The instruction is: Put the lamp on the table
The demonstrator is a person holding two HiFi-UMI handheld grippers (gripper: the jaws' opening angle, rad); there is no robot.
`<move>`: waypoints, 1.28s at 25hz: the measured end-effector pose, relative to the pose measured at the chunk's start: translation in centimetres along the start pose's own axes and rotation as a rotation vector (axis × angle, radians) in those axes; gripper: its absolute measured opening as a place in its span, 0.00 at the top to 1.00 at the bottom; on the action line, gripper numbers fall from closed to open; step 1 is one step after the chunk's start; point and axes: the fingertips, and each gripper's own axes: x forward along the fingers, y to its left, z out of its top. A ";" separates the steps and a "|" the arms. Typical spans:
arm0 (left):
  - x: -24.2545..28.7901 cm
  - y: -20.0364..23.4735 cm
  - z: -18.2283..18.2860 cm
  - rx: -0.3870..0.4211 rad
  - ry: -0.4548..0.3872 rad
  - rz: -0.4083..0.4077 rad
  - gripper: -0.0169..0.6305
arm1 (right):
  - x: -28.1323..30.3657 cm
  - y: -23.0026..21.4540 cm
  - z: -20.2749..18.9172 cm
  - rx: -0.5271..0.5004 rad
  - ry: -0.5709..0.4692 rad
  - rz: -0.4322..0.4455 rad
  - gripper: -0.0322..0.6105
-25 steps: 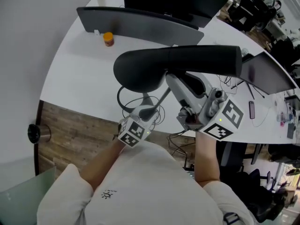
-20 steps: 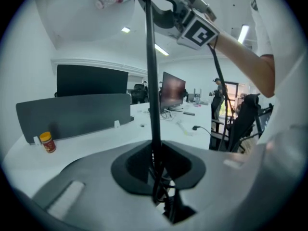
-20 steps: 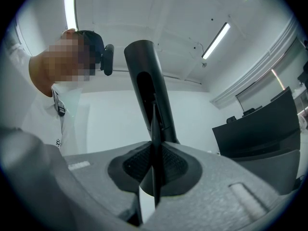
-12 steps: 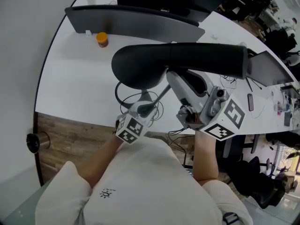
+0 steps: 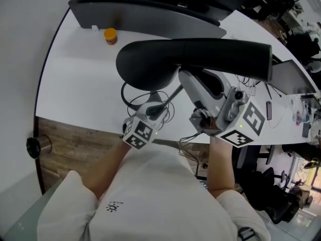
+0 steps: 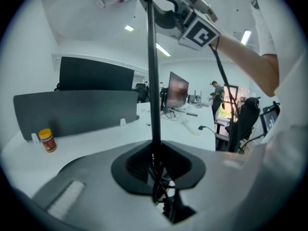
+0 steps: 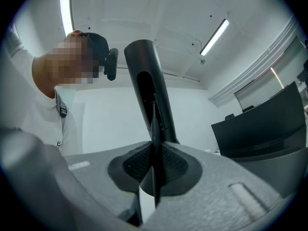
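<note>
The black lamp is held in the air over the white table [image 5: 75, 84]. Its long dark head [image 5: 193, 59] lies crosswise in the head view. My left gripper [image 5: 152, 115] is shut on the thin black pole [image 6: 153, 81], with loops of the lamp's cable [image 6: 161, 189] bunched at its jaws. My right gripper [image 5: 201, 120] is shut on a thin flat part of the lamp [image 7: 156, 167] just below the head [image 7: 147, 81]. In the left gripper view the right gripper [image 6: 195, 25] sits at the pole's top. The lamp's foot is hidden.
An orange-lidded jar [image 5: 110, 35] stands by a dark grey divider panel [image 5: 150, 18] at the table's back, with a monitor behind. A phone [image 5: 274, 115] and cables lie at the right. A metal cylinder [image 5: 37, 145] sits on the wooden floor at the left, near the table's front edge.
The lamp and both grippers have shifted slightly forward over the table, and the lamp head looks a little larger. Both grips are unchanged.
</note>
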 end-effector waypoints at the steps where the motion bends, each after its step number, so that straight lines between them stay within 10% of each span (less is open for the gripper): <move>1: 0.1 0.3 0.0 -0.005 0.003 0.010 0.90 | 0.2 -0.2 0.0 0.001 0.003 0.008 0.89; 32: 8.3 12.3 1.1 -0.151 -0.046 0.302 0.90 | 6.9 -8.0 -3.5 -0.056 0.140 0.354 0.89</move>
